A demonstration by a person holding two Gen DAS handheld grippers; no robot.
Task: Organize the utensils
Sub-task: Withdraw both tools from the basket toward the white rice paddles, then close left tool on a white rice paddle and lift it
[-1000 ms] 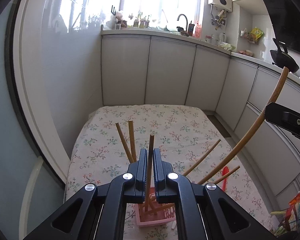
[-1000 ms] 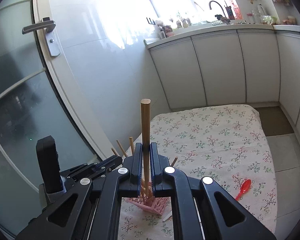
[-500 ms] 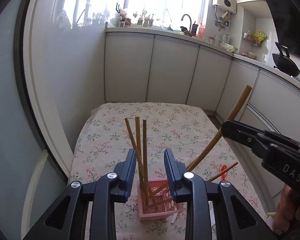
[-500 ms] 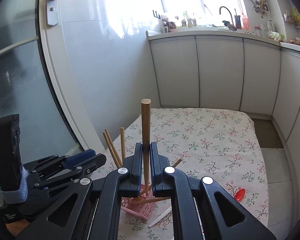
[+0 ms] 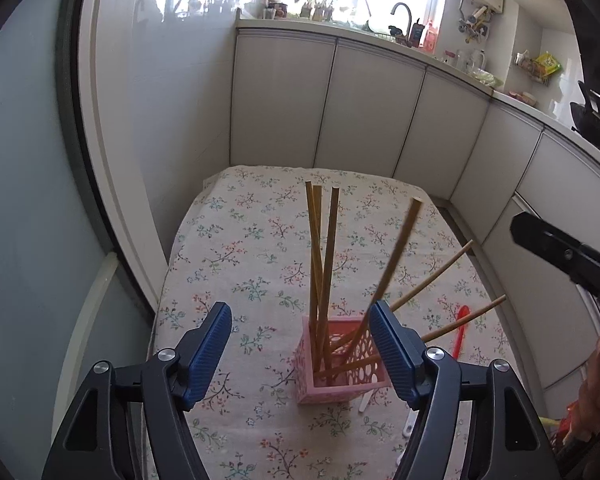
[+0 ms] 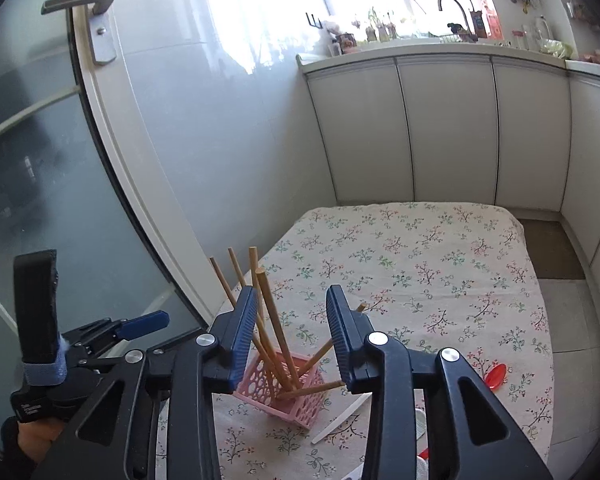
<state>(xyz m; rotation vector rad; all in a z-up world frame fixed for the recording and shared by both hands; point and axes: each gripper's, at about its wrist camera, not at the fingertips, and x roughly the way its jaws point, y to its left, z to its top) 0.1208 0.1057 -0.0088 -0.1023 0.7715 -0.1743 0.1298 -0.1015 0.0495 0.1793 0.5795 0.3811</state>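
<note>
Drop step logged: I had both the left gripper (image 5: 300,350) and right gripper (image 6: 290,330) fingers just opening, empty, chopsticks (image 5: 320,280) standing in pink basket (image 5: 340,388); next, red spoon (image 5: 460,332) beside basket.

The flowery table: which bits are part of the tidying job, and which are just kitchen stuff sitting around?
Part of the job:
- wooden chopsticks, standing in the pink basket
- red spoon on the cloth
- white utensil beside the basket

Just lying about:
- black wok
- tap
- door handle
</note>
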